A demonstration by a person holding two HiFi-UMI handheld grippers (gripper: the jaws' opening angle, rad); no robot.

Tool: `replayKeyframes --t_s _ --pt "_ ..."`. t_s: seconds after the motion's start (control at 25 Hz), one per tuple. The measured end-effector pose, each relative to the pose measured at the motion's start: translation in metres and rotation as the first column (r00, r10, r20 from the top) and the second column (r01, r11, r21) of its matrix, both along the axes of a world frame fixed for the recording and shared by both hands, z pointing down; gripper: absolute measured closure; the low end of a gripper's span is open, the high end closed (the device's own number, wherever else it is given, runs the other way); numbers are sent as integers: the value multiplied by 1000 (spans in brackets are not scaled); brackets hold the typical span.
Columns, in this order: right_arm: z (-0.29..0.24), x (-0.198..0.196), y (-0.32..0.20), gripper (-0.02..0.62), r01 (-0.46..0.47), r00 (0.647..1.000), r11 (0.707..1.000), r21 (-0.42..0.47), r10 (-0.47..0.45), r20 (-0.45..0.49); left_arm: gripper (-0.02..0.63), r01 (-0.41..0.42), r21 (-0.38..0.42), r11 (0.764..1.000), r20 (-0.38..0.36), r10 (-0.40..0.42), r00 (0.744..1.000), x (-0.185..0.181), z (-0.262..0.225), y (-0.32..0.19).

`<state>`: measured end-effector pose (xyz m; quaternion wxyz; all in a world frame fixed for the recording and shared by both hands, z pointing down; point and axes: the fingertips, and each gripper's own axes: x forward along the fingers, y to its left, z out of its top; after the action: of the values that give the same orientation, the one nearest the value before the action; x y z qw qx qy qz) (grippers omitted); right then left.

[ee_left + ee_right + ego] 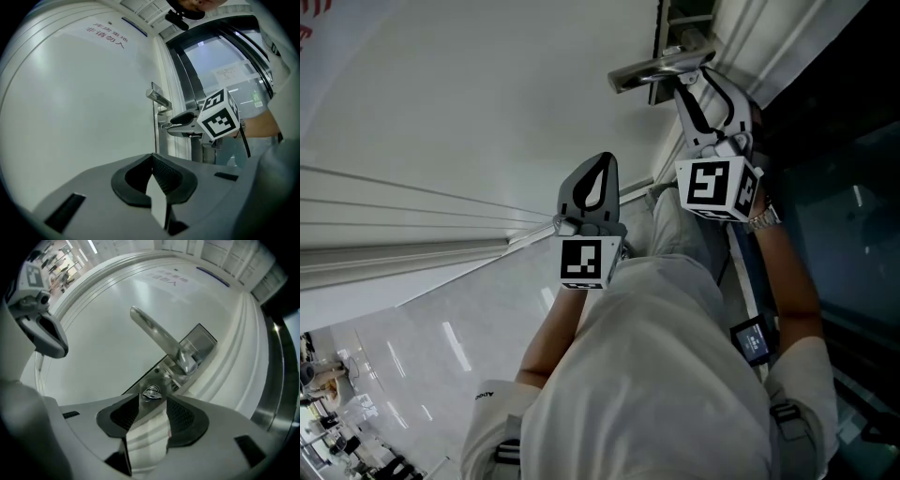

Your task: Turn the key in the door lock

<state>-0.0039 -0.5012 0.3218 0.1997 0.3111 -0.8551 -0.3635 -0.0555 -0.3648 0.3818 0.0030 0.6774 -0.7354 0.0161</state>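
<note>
Right gripper [153,403] open at the key [151,393] in the door lock; left gripper [151,159] shut, held aside.

The right gripper's fingers [125,412] stand spread apart. The key sits in the gap at their tips with neither pad pressing on it, its head seated in the metal lock plate [204,345]. Just above the key, the lever handle [154,333] juts from the same plate on the white door [93,333]. The left gripper points level at the door, well apart from the lock, its fingers [164,174] pressed together on nothing.
</note>
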Motion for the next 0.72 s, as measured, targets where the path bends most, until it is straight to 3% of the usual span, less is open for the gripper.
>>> replayKeyframes --t_s 0.24,0.4,0.72 --pt "2 -6 2 436 32 991 989 143 -13 -129 598 7 -3 1000 0 -7 1000 -2 1 3" --pt "-2 -9 2 437 56 977 960 276 4 -213 598 3 -6 1000 1 -3 1000 -1 1 4" --pt "4 -13 -1 438 121 935 914 387 26 -354 598 9 -4 1000 0 -9 1000 -3 1 5"
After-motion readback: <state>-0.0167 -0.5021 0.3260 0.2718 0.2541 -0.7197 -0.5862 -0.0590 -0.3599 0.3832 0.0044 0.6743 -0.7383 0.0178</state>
